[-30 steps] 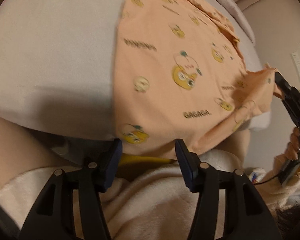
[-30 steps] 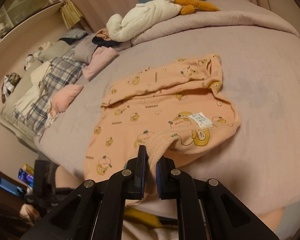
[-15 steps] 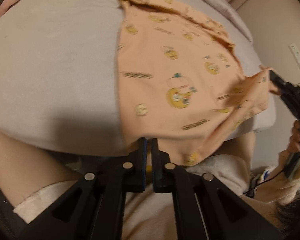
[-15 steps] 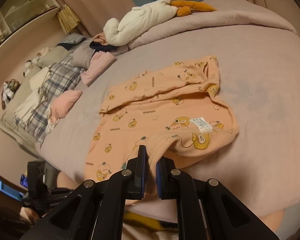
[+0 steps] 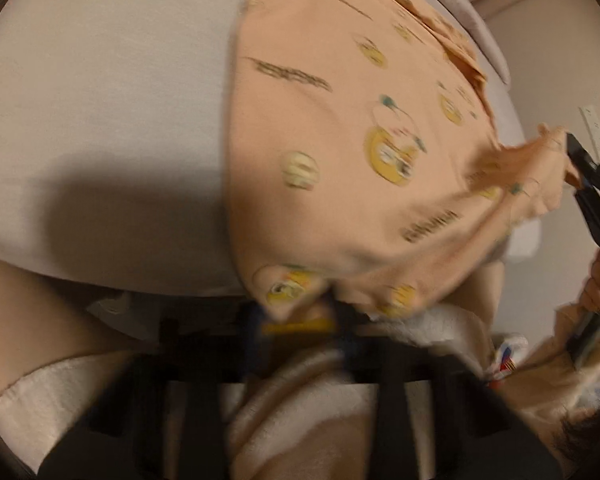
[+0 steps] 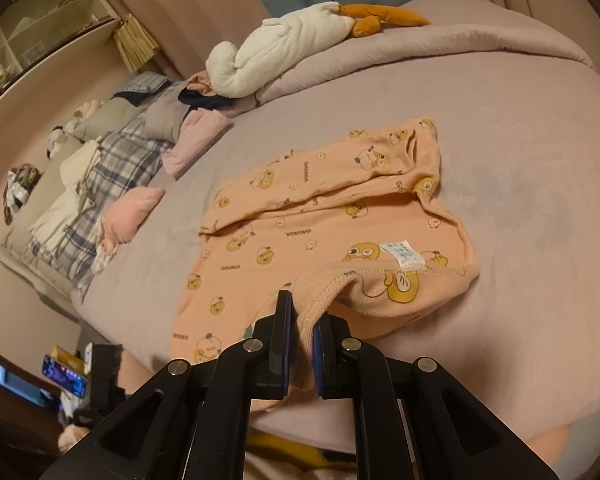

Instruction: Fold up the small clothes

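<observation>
A small peach garment [image 6: 332, 216] with yellow cartoon prints lies on the grey-lilac bed [image 6: 520, 128]. It also shows in the left wrist view [image 5: 340, 152]. My right gripper [image 6: 302, 320] is shut on the garment's ribbed hem at the near edge and holds it slightly lifted. It shows at the right edge of the left wrist view [image 5: 580, 176]. My left gripper [image 5: 296, 316] is blurred by motion; its fingers stand apart at the garment's near corner, which hangs between them.
A white and orange plush toy [image 6: 300, 44] lies at the head of the bed. Folded pink clothes [image 6: 130, 216] and a plaid cloth [image 6: 100, 184] lie at the left. A phone [image 6: 64, 376] glows low at the left.
My left gripper was open, shut at the garment's near edge half a second ago, and now stands apart again amid motion blur. My right gripper keeps its hold on the hem.
</observation>
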Motion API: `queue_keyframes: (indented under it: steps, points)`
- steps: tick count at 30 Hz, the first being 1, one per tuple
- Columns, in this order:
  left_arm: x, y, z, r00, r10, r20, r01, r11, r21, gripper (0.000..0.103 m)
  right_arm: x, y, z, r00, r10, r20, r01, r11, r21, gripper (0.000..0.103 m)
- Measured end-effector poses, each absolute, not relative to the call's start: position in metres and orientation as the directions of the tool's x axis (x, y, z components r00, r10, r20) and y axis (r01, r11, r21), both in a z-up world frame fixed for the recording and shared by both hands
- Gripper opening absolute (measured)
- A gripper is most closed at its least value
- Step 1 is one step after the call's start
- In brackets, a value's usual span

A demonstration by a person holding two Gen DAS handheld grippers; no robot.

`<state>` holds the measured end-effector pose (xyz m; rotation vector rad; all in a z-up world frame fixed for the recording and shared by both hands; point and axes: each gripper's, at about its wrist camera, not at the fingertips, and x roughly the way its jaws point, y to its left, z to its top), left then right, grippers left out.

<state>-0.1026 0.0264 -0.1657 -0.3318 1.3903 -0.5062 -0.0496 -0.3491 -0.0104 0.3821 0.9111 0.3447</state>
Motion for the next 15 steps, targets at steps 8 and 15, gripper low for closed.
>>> queue_keyframes:
  steps: [8,15]
  points:
    - [-0.099,0.033,-0.096,0.240,-0.567,-0.788,0.249,0.820,-0.515,0.004,-0.045,-0.358,-0.010,0.587,0.429,-0.687,-0.101,0.880,0.463,0.011]
    - [-0.040,0.039,-0.071,0.355,-0.551,-0.755,0.229,0.834,-0.501,0.005,-0.022,-0.375,-0.024,0.584,0.409,-0.702,-0.030,0.874,0.484,0.011]
